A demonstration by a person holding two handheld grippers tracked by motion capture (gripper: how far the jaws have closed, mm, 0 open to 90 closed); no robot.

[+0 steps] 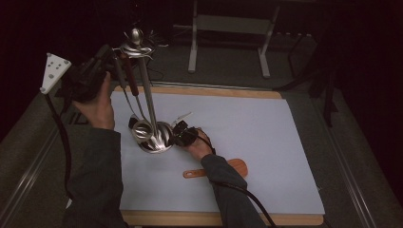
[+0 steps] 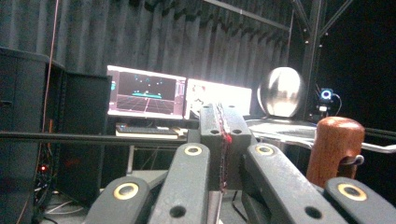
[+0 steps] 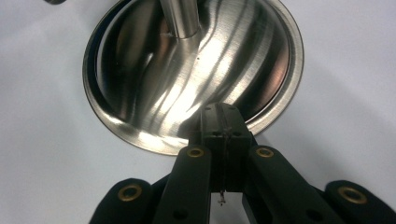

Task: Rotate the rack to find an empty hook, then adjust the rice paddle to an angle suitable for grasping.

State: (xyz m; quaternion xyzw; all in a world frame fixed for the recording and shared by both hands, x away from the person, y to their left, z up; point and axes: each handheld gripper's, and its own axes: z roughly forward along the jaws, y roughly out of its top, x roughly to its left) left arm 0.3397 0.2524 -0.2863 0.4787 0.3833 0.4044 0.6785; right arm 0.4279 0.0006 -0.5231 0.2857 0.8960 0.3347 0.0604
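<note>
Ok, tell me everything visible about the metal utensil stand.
The stand is polished steel: a round domed base on the white mat, an upright pole, a top ring with hooks and a ball finial. Wood-handled utensils hang from it. The right gripper, shut, rests against the base rim; the left gripper, shut, is beside the top.

Wood-edged table [image 1: 199, 90] w/ white sheet [image 1: 266, 142]; on it steel utensil stand [image 1: 154, 137] & wooden spatula [image 1: 237, 167].

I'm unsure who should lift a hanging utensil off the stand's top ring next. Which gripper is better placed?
Probably the left gripper: it is raised beside the top ring, with a wooden handle right by its shut jaws. The right gripper sits low on the stand's base.
</note>
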